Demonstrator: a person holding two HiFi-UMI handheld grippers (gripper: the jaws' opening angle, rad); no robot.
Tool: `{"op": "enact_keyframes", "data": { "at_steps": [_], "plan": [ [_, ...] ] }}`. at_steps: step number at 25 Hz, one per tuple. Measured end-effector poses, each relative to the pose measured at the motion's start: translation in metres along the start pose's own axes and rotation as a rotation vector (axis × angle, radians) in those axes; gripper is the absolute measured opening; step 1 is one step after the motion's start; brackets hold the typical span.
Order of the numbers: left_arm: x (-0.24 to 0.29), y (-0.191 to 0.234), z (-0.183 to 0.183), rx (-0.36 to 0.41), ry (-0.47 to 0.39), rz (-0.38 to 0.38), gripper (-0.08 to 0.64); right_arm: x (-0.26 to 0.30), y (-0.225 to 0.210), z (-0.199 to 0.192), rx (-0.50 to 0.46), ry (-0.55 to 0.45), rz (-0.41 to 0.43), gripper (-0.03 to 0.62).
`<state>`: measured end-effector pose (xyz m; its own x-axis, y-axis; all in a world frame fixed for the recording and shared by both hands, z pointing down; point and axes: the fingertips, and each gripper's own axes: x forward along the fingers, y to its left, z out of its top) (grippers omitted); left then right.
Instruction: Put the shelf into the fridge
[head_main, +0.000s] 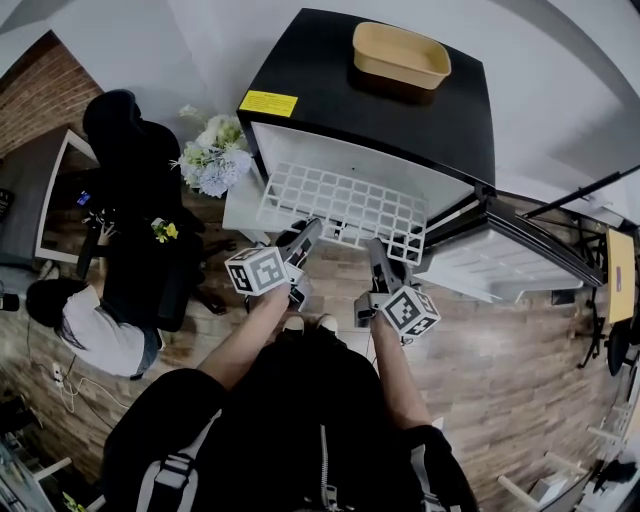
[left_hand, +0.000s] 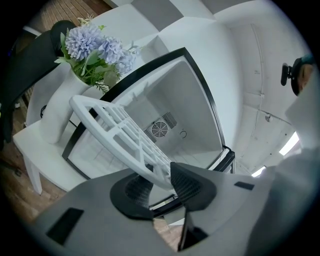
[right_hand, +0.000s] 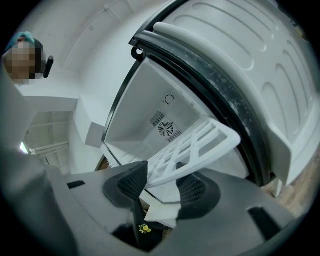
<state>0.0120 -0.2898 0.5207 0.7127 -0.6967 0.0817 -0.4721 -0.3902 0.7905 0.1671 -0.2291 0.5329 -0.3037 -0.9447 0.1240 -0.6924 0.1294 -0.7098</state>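
Down by the person's waist, two bare forearms reach forward, each hand gripping a tool with a marker cube. At the left, the left gripper (head_main: 306, 233) is clamped on the near rim of the white lattice shelf (head_main: 345, 205); its own view shows the two dark pads (left_hand: 187, 186) pressed on either side of the rim (left_hand: 115, 130). Beside it, the right gripper (head_main: 378, 250) bites the same near edge further along, and in its view the pads close on a corner of the shelf (right_hand: 195, 147). The shelf hangs between the two, tilted, in front of the open mouth of the small black fridge (head_main: 400, 110); whether its far edge has passed the frame, I cannot tell. Beyond the lattice the white cavity shows a round fan vent (left_hand: 160, 129) on the back wall. The fridge door (head_main: 480, 262) stands swung out to the right. Left of the fridge, a white vase of pale blue flowers (head_main: 212, 150) sits on a low white table (left_hand: 30, 145). On the fridge top rests a tan tray (head_main: 400, 55).
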Motion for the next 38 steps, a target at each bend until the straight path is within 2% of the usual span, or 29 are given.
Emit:
{"op": "enact_keyframes", "data": {
  "at_steps": [7, 12, 20, 38],
  "plan": [
    [0.0, -0.001, 0.0, 0.004, -0.028, -0.004, 0.118, -0.003, 0.006, -0.012, -0.058, 0.068, 0.069, 0.179],
    [-0.003, -0.006, 0.002, 0.025, -0.053, -0.01, 0.128, -0.003, 0.008, -0.01, -0.058, 0.092, 0.097, 0.179],
    [-0.012, -0.01, -0.005, 0.071, -0.09, 0.005, 0.146, 0.003, 0.006, -0.007, -0.057, 0.123, 0.111, 0.178],
    [0.011, -0.006, 0.008, 0.062, -0.095, -0.037, 0.14, 0.022, -0.001, 0.007, -0.047, 0.08, 0.079, 0.178]
  ]
}}
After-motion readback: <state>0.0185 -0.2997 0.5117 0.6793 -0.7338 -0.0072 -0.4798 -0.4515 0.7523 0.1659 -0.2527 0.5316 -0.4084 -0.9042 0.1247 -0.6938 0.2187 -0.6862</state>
